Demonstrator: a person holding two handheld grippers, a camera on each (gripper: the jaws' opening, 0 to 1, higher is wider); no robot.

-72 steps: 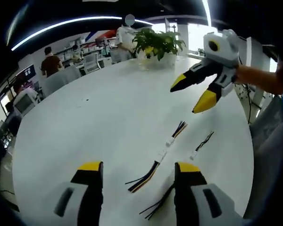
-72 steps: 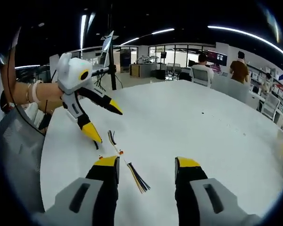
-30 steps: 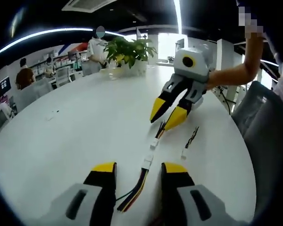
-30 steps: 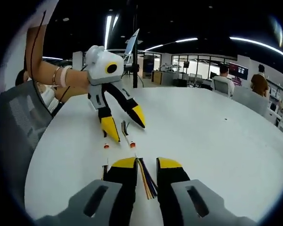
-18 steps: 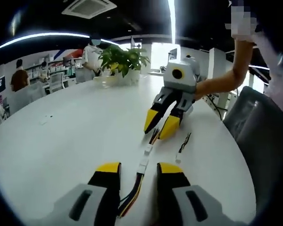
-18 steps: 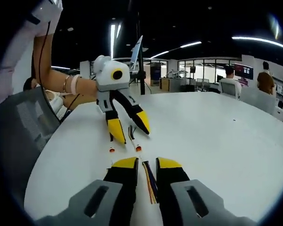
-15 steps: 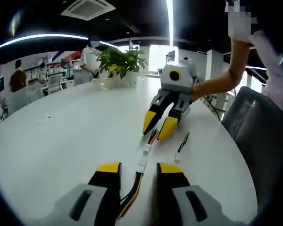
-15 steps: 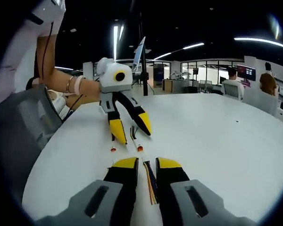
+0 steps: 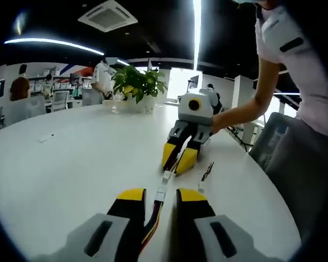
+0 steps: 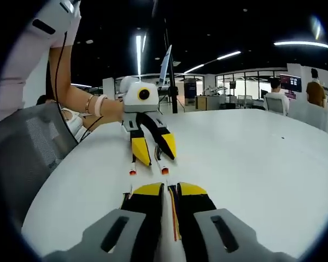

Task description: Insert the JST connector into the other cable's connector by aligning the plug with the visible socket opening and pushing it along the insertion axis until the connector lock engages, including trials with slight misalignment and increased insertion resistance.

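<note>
Between the jaws of your left hand-held gripper (image 9: 156,203) runs the coloured wire bundle (image 9: 151,226) of one cable, with its white connector (image 9: 163,191) lying just ahead of the yellow tips on the white surface (image 9: 71,158). The jaws stand narrowly apart, close on either side of the wires; whether they pinch the bundle cannot be told from here. Your right hand-held gripper (image 10: 168,197) sits the same way over the other cable's wires (image 10: 174,215): its jaws are nearly together around them, and again a firm clench cannot be confirmed. In the left gripper view that right hand-held gripper (image 9: 175,159) comes down onto the cable line further along, its tips at the surface just beyond the white connector.

Judging by their look, these cables are light and limp, so the wires will bend and the plug will droop if you hold far back. Take hold on the wires right behind the connector housing, or on the housing's flat sides, so the plug stays stiff along the push. The plastic is small and probably slippery; squeeze squarely. A second loose cable (image 9: 205,173) lies just beside, parallel on the surface.
</note>
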